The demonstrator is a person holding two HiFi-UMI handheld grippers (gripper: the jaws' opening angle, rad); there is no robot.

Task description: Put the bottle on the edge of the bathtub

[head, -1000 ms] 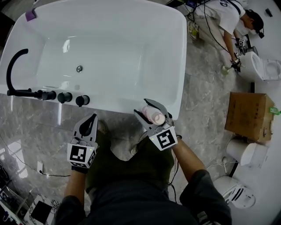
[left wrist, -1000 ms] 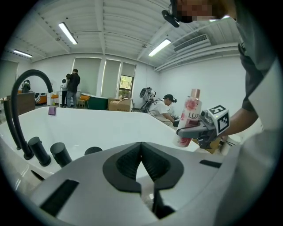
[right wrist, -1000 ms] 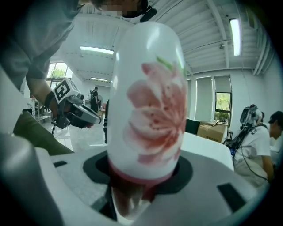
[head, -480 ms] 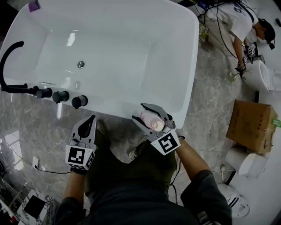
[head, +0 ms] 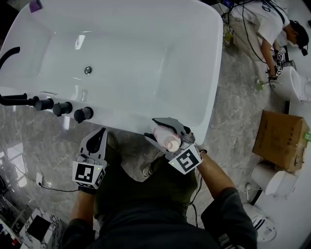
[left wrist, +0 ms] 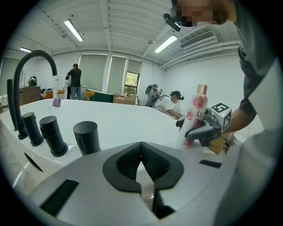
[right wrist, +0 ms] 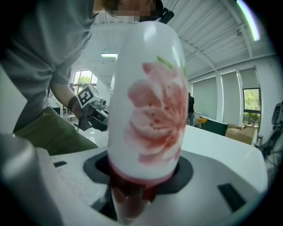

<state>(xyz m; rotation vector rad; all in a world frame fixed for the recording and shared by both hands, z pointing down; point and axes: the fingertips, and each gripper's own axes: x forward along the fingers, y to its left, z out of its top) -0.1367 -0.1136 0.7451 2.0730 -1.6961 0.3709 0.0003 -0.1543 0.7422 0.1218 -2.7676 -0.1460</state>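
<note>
Bathtub (head: pixel 121 121), 3 knobs (head: pixel 62 108); right gripper (head: pixel 151 128) jaws grip 1 bottle (head: pixel 165 137); left gripper (head: pixel 101 131) seemingly closed.

White bathtub, black fittings, a flowered bottle.
The bathtub (head: pixel 121 44) is glossy white all over, with a matt black faucet (head: pixel 12 100) and three black knobs (head: pixel 62 108) at its left end and a small purple object (head: pixel 35 5) on its far left corner. The bottle (right wrist: pixel 146 101) is white with a pink flower print, a green leaf stroke, a deep red band at its foot and a pinkish cap. The left gripper (head: pixel 100 131) and the right gripper (head: pixel 151 127) are light grey with black pads, and each bears a white cube with black square markers. The floor (head: pixel 233 97) is grey veined marble, and the cardboard box (head: pixel 282 138) at the right is brown.
</note>
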